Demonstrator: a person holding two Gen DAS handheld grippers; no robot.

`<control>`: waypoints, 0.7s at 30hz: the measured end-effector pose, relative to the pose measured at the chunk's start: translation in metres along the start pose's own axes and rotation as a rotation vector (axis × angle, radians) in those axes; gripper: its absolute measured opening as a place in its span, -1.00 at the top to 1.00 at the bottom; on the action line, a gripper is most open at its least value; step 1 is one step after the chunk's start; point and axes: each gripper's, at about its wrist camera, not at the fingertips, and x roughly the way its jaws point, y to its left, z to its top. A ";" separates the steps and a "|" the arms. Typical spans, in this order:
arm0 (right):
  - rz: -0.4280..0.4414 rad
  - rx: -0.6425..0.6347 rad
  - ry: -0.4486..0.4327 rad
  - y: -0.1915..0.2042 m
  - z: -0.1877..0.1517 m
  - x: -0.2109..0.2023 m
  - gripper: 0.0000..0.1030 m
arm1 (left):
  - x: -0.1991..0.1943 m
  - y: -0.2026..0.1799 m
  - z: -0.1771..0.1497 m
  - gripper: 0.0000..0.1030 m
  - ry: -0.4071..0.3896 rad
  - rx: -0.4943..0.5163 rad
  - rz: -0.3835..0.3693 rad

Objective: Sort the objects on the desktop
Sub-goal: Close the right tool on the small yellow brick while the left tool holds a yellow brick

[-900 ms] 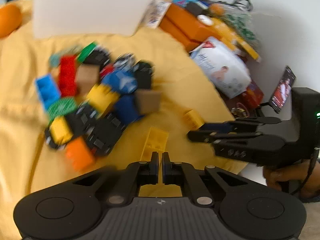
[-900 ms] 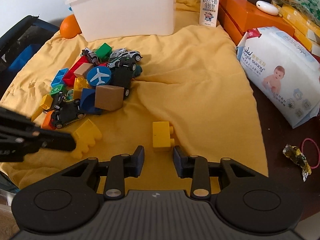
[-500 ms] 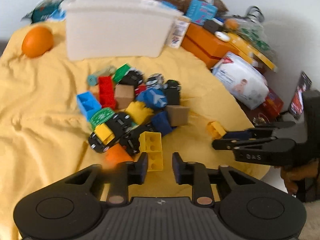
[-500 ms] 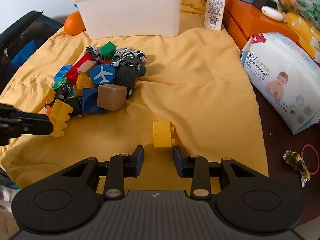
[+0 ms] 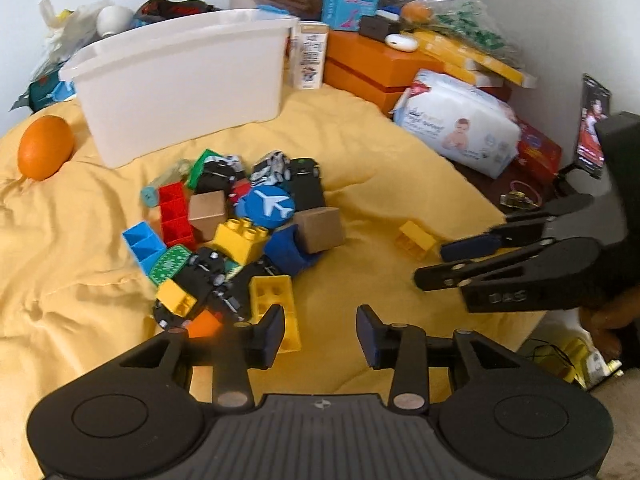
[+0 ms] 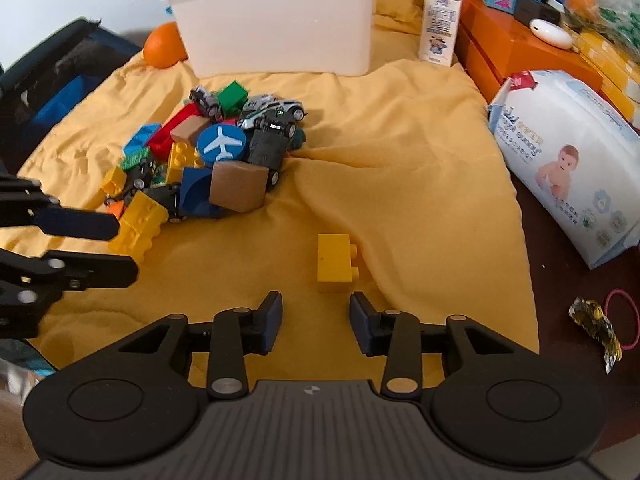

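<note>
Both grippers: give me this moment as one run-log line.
left gripper: open, empty, beside long yellow brick | right gripper: open, empty, just short of small yellow brick | white bin: behind toy pile

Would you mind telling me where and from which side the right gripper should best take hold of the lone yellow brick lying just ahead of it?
Grip the lone yellow brick across its two flat side faces, coming down from above. It lies on its side on the yellow cloth, studs pointing right, clear of the toy pile. The right gripper is open and already roughly lined up, though the left pad probably needs more room.
</note>
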 end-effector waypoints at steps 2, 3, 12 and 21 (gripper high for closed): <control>0.038 0.077 -0.001 -0.009 0.001 -0.002 0.19 | 0.003 -0.001 0.002 0.15 0.007 0.014 0.024; 0.058 0.120 0.001 -0.014 0.001 -0.001 0.19 | 0.006 -0.002 0.003 0.15 0.011 0.021 0.026; -0.004 0.157 -0.048 -0.017 0.012 -0.003 0.22 | 0.009 -0.011 -0.001 0.17 0.040 0.111 0.083; -0.023 0.018 -0.031 -0.005 0.018 0.017 0.49 | 0.023 -0.003 -0.010 0.63 0.074 0.136 0.124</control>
